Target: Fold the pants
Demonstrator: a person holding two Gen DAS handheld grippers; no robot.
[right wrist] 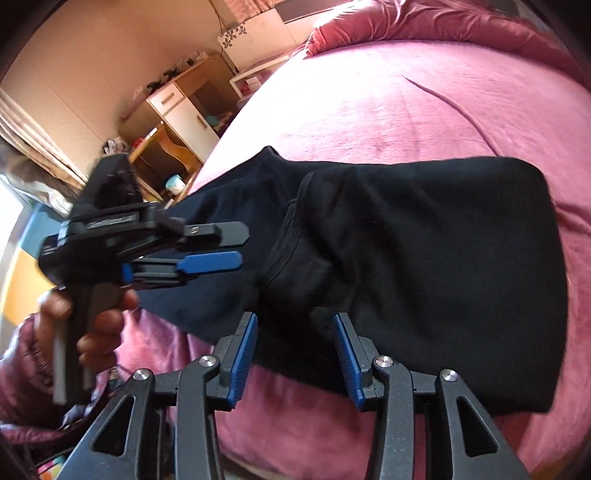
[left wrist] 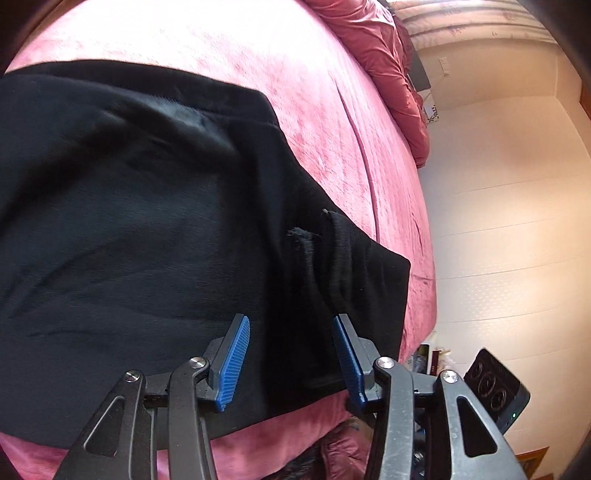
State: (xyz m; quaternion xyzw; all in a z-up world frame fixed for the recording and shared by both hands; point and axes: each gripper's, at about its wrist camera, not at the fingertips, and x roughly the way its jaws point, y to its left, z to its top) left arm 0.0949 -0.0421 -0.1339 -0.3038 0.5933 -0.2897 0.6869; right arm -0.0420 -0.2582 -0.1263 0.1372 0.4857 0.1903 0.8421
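Black pants (left wrist: 147, 236) lie folded on a pink bed cover (left wrist: 295, 92); they also show in the right wrist view (right wrist: 424, 258), with a ribbed band (right wrist: 291, 225) bunched near the middle. My left gripper (left wrist: 291, 325) is open and empty, hovering over the pants' near edge by a ribbed band (left wrist: 332, 254). It also shows from the side in the right wrist view (right wrist: 240, 245), held in a hand. My right gripper (right wrist: 295, 321) is open and empty above the pants' near edge.
The bed edge (left wrist: 417, 258) drops to a pale floor (left wrist: 498, 221). A dark device (left wrist: 495, 387) lies on the floor. A wooden cabinet (right wrist: 184, 107) and clutter stand beside the bed. A pink quilt (right wrist: 424, 22) is bunched at the far end.
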